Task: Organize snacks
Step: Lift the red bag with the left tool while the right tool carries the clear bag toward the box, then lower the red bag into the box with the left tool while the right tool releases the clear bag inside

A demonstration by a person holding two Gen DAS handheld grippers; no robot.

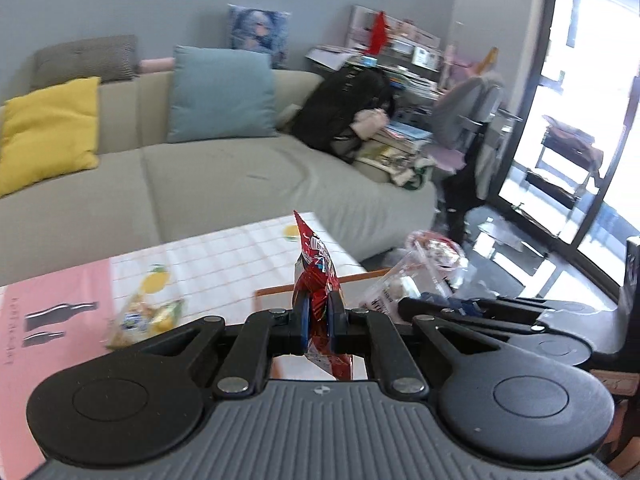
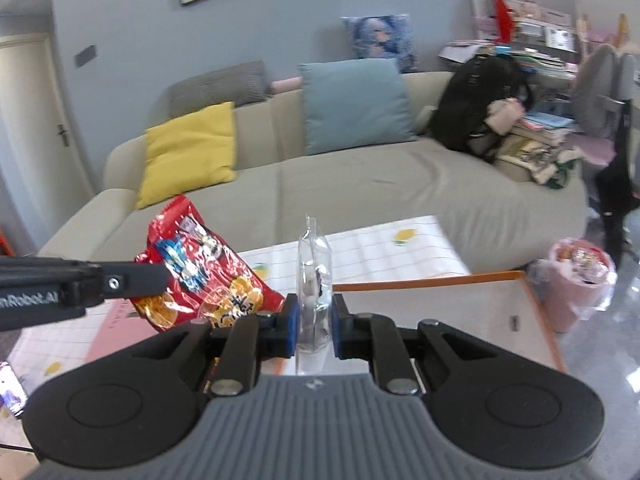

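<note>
Red crinkled snack bag (image 1: 318,280), edge-on, glossy, pinched

We see a glossy red snack bag (image 2: 204,276) printed with blue, white and orange. The tablecloth (image 2: 384,252) is a white grid with yellow lemons. On the beige sofa (image 2: 360,184) sit a plain yellow cushion (image 2: 190,152) and a pale blue cushion (image 2: 356,104).
</note>
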